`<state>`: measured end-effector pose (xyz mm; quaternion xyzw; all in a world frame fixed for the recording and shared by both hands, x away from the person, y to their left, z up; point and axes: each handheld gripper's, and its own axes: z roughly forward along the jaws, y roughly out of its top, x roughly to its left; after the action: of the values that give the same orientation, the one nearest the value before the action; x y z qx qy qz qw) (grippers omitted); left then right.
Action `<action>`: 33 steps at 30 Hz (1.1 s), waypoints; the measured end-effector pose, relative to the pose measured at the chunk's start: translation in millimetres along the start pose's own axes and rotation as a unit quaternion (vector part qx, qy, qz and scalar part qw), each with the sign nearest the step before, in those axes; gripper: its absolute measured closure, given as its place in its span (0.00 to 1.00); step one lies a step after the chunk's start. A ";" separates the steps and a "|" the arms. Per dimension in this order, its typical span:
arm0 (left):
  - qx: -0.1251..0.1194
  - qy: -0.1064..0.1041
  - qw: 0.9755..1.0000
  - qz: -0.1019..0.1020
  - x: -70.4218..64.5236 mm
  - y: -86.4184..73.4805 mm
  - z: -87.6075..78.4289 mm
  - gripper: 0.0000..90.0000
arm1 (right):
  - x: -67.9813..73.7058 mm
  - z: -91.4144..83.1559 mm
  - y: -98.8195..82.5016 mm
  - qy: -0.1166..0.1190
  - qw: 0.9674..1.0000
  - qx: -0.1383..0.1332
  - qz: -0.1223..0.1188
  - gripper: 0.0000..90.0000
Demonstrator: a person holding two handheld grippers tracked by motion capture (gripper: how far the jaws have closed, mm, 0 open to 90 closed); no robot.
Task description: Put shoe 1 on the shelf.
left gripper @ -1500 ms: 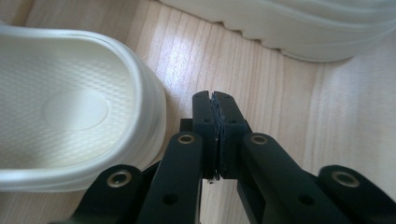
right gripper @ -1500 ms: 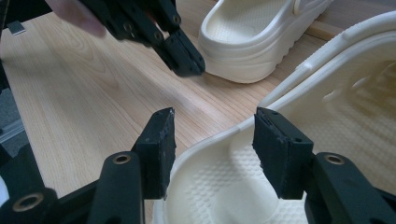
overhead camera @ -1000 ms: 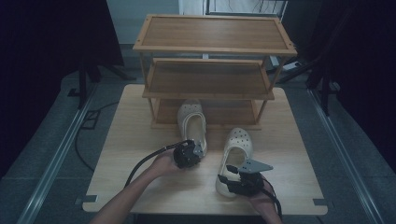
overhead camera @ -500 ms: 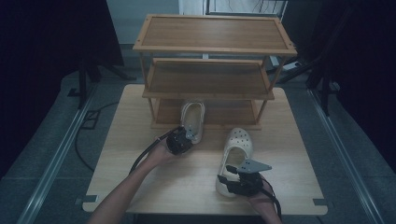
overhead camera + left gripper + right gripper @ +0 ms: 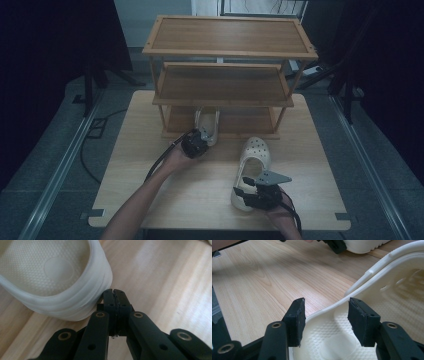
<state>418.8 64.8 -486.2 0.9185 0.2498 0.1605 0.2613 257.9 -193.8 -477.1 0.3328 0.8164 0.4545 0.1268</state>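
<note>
Two clogs: left gripper (image 5: 198, 143) closed against one (image 5: 207, 122), apparently touching.

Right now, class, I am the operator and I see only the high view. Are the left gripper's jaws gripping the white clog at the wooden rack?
Observer: No. In the left gripper view, the left gripper has its jaws shut on nothing, with the tips close beside the heel wall of the white clog.
Operator: And the right gripper's jaws?
Observer: The right gripper is open. The side rim of the second clog passes between its jaws, and neither pad presses on it.
Operator: Is there anything inside that clog?
Observer: The dimpled footbed looks bare near the jaws.
</note>
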 end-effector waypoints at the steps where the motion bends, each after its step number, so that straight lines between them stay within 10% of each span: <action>1: -0.003 0.001 1.000 -0.003 1.2 0.2 1.5 0.99 | -0.1 -0.1 0.0 0.000 1.000 0.000 0.000 0.53; 21: -0.011 0.013 1.000 -0.012 1.8 5.3 6.6 0.84 | -0.5 -1.4 0.1 -0.001 1.000 -0.001 0.000 0.53; 33: -0.042 -0.027 0.999 -0.010 -15.4 -8.2 -31.8 0.63 | 0.1 -2.4 2.1 -0.001 1.000 -0.003 -0.005 0.53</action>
<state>389.5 75.2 -467.5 0.9081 0.2448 0.1433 0.3080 257.5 -194.6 -473.9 0.3293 0.8165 0.4558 0.1311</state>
